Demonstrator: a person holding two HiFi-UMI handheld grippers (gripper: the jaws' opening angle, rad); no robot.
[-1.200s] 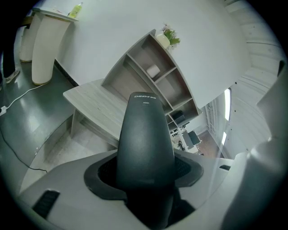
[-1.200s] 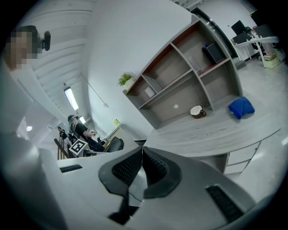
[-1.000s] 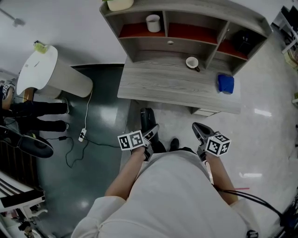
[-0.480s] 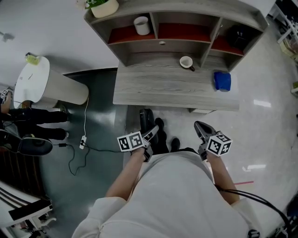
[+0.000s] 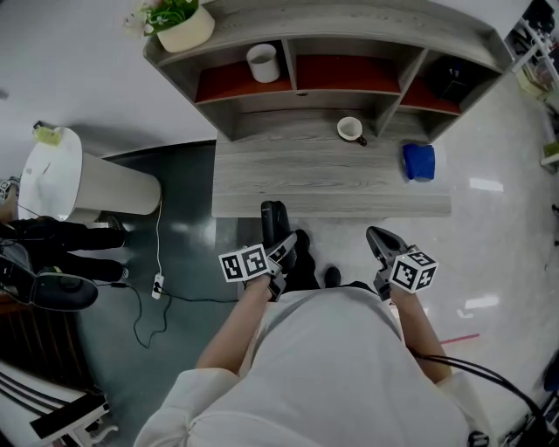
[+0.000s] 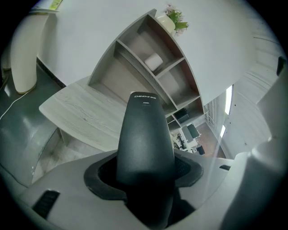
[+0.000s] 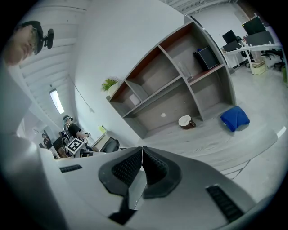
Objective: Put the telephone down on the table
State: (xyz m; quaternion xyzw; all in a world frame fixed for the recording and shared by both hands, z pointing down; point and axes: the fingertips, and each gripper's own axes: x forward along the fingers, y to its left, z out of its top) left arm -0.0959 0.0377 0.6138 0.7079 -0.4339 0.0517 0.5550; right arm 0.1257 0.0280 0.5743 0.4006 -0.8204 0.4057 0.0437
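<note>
A black telephone handset (image 5: 276, 225) sticks out forward from my left gripper (image 5: 281, 251), whose jaws are shut on it; in the left gripper view the telephone (image 6: 145, 134) fills the middle between the pads. It hangs just short of the front edge of the grey wooden table (image 5: 288, 179). My right gripper (image 5: 382, 244) is held to the right at the same height, its jaws shut together with nothing between them (image 7: 142, 167).
On the table stand a white cup (image 5: 351, 129) and a blue cloth (image 5: 419, 161). A shelf unit (image 5: 323, 52) at the back holds a white mug (image 5: 262, 62), a dark box (image 5: 452, 77) and a potted plant (image 5: 173, 22) on top. A white round bin (image 5: 70, 175) and a cable (image 5: 157, 262) lie left.
The table and shelf have slid down and nearer in the head view, as the person has stepped closer. Both grippers keep their hold and posture.
</note>
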